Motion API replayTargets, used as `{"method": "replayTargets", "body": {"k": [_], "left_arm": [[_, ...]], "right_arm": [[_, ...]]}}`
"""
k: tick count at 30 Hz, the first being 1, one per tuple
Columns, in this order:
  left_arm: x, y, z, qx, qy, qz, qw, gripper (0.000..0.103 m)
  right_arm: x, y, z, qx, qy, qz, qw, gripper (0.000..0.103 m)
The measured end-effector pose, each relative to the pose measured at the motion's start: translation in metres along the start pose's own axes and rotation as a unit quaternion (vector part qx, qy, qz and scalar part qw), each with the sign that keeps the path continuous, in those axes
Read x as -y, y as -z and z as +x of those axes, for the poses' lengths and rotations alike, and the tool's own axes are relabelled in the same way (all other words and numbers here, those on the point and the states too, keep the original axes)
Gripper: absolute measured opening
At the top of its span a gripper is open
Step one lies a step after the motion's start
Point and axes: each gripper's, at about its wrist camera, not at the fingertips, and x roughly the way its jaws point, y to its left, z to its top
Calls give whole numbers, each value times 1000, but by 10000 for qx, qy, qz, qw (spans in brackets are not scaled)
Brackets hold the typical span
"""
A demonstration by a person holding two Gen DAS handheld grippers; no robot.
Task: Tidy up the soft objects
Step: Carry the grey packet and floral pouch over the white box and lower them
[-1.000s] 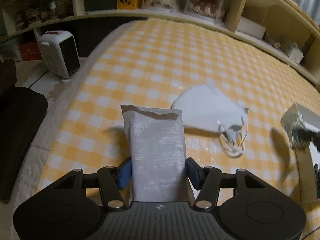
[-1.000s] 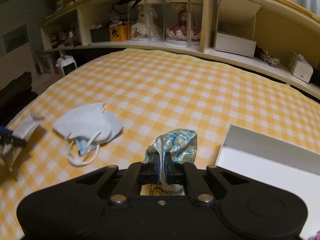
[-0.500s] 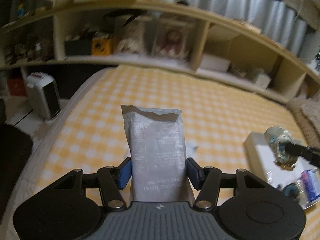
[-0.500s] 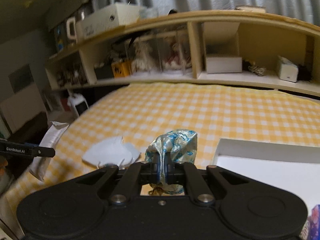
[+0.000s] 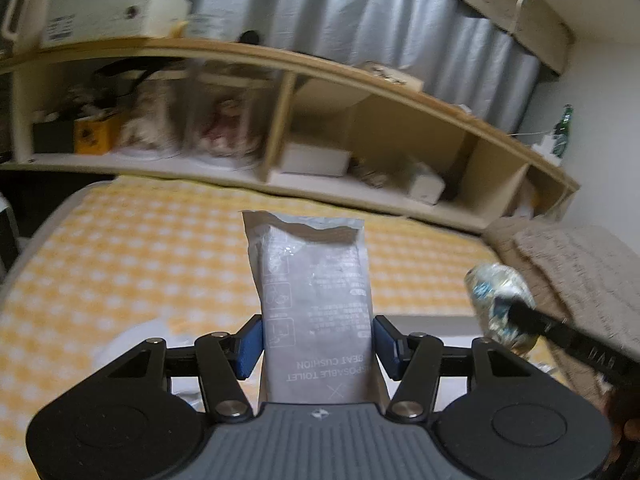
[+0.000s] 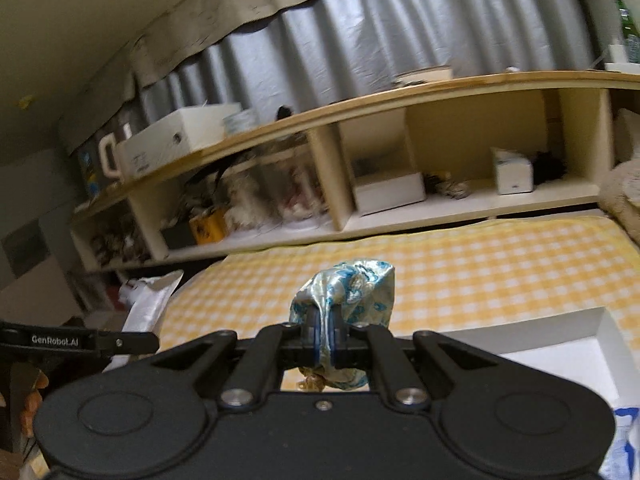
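Both grippers have come up off the bed since a second ago; the views that then looked down on the checked cover now take in shelves and curtain, and the white face mask has almost dropped out of sight.

Left to right:
- Left gripper point(image 5: 318, 346): fingers about half open, blue pads pressed on both sides of a grey packet point(image 5: 314, 300). Packet stands upright between them, held in the air above the yellow checked bed point(image 5: 140, 264). Print on it reads upside down.
- Right gripper point(image 6: 323, 340): fingers fully closed, pinching a blue-and-white patterned pouch point(image 6: 352, 292) by a fold. Pouch held in the air, bulging past the fingertips.
- White box point(image 6: 560, 344): open, lying on the bed, below and right of the pouch.
- Wooden shelf point(image 5: 360, 76) runs across the back, cluttered. Contents blurred.
- Knitted blanket point(image 5: 580, 264) at far right.
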Motion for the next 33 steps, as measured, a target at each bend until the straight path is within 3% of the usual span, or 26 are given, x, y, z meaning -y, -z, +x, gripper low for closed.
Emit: {"method": "replayTargets", "body": {"k": [6,15,28,33], "left_arm": [[52,-12,31,19,456,-34,9990,59],[121,-2,95,-384,1003,-76,9942,59],[174,46,193,-1175,996,-167,9879,59],[174,66,223,-1531,828,-296,9843,59]], "right_arm": [[37,-8,-14,250,323,361,9985,5],[93,-11,-28,468,937,756,9916,5],[176,5,-15,315,1514,1777,9719,5],[188,10,5,80,1591,1687,9727,5]]}}
